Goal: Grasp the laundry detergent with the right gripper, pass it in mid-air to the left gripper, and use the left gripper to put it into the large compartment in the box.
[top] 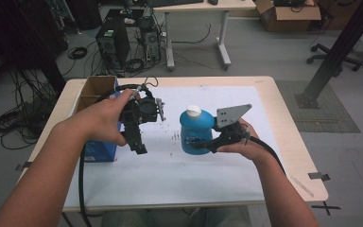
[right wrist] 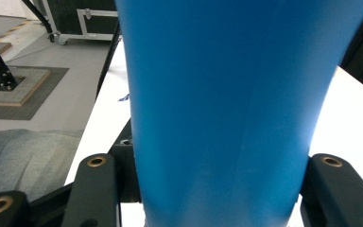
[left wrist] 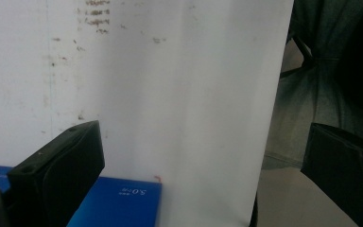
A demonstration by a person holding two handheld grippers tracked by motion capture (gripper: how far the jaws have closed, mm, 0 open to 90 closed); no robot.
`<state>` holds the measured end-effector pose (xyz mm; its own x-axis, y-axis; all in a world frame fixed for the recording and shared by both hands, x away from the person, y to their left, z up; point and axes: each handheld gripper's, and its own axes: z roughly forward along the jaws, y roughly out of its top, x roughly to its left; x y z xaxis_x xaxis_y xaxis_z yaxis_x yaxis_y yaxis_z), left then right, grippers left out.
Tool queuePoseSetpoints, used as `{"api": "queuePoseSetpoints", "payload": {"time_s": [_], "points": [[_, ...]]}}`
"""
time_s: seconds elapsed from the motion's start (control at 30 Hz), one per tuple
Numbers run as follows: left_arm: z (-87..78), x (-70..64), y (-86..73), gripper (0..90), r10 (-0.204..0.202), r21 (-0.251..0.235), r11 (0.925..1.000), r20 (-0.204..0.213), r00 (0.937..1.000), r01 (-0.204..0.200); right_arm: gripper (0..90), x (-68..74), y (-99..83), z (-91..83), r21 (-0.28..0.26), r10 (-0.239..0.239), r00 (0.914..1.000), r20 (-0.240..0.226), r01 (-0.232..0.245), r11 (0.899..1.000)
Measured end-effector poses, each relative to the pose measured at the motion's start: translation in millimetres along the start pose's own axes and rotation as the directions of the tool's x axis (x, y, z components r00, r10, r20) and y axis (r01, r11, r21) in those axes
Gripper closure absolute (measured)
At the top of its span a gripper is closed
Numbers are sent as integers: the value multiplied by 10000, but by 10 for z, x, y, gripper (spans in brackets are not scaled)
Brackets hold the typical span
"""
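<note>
The right gripper (top: 207, 143) is clamped on the blue bottle (top: 196, 131), a jaw on either side of its body, holding it at the middle of the white mat (top: 170, 179). Keep the squeeze steady and the bottle upright so its white cap (top: 194, 110) stays level. The left gripper (top: 139, 146), jaws apart and empty, points down just left of the bottle, seemingly above the blue box (top: 99, 150); the forearm reaches in from the near left.

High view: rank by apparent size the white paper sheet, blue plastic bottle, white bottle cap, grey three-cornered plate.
1. White paper sheet, by far the largest.
2. Blue plastic bottle, clamped in the right gripper.
3. Grey three-cornered plate; it sits nearer the camera, so somewhat flattered.
4. White bottle cap.
</note>
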<state>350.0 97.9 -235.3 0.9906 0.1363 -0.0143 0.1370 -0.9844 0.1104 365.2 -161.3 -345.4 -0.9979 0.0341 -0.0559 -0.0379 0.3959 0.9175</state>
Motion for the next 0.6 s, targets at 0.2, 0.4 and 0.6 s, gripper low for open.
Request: {"api": "queuePoseSetpoints", "payload": {"time_s": [0.2, 0.4, 0.6], "points": [[-29, -1, 38, 1, 69, -23, 10000, 15, 10000, -69, 445, 32, -25, 62, 39, -29, 9999, -141, 30, 10000], [-52, -4, 86, 1, 163, -49, 9999, 77, 9998, -162, 445, 44, -54, 112, 21, -48, 9997, -219, 49, 10000], [-64, -15, 143, 1, 301, -78, 9995, 78, 9995, -301, 446, 52, -71, 186, -31, -47, 9992, -396, 46, 10000]]}}
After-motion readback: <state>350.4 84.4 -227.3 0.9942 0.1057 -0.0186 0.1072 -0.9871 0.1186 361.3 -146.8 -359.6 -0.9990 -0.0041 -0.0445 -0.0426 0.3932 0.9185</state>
